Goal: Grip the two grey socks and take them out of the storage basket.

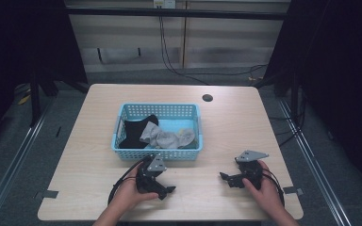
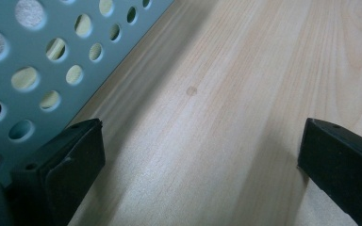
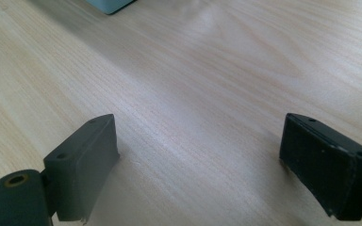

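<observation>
The pale wooden table (image 1: 226,122) carries a light blue perforated basket (image 1: 158,153) near its middle, holding a black sock (image 1: 134,132) and grey socks (image 1: 169,138). Toward the near edge, the left tongs (image 1: 166,192) rest just in front of the basket, jaws spread and empty; the right tongs (image 1: 225,179) lie toward the near right corner, likewise spread with nothing between them.

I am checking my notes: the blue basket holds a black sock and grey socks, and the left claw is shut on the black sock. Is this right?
Not quite. The left claw is open over bare table beside the blue basket, as the left gripper view shows. The black sock and grey socks do lie inside.
</observation>
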`<state>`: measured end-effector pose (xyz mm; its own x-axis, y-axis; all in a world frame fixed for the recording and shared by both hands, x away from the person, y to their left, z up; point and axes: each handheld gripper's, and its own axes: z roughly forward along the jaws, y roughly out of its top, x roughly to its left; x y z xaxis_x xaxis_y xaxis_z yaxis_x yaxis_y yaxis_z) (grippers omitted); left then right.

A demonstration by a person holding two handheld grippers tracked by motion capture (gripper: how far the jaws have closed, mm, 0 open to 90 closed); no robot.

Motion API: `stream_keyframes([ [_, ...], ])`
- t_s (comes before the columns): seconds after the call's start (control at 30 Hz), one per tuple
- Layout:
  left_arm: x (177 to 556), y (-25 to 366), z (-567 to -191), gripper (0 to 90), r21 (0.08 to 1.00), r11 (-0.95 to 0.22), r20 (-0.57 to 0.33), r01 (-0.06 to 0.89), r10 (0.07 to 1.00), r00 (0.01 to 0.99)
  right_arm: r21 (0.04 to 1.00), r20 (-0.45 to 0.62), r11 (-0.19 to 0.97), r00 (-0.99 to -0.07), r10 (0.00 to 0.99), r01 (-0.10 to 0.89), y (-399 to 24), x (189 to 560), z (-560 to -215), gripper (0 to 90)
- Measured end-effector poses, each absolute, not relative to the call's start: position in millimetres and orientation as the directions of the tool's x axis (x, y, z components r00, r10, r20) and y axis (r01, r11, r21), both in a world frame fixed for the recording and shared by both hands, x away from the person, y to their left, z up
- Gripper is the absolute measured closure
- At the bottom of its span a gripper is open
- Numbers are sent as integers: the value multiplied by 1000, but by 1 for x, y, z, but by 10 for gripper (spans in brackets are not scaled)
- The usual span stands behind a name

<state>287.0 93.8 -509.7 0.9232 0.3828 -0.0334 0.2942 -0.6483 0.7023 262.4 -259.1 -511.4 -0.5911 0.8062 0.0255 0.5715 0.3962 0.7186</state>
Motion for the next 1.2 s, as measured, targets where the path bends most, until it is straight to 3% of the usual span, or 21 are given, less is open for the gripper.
stream_keyframes([
  [0.27, 285, 93, -507, 18, 685, -654, -37, 320, 408, 912, 719, 25, 398, -595, 804, 569, -259, 263, -511, 114],
  [0.4, 285, 96, -498, 170, 639, -701, -22, 317, 395, 918, 719, 26, 398, -595, 804, 569, -259, 263, -511, 114],
  [0.7, 289, 109, -476, 195, 540, -705, -134, 460, 467, 874, 720, 24, 400, -597, 802, 567, -259, 263, -511, 114],
  [1.2, 304, 111, -432, 206, 473, -735, -146, 486, 478, 866, 720, 24, 400, -597, 802, 567, -259, 263, -511, 114],
])
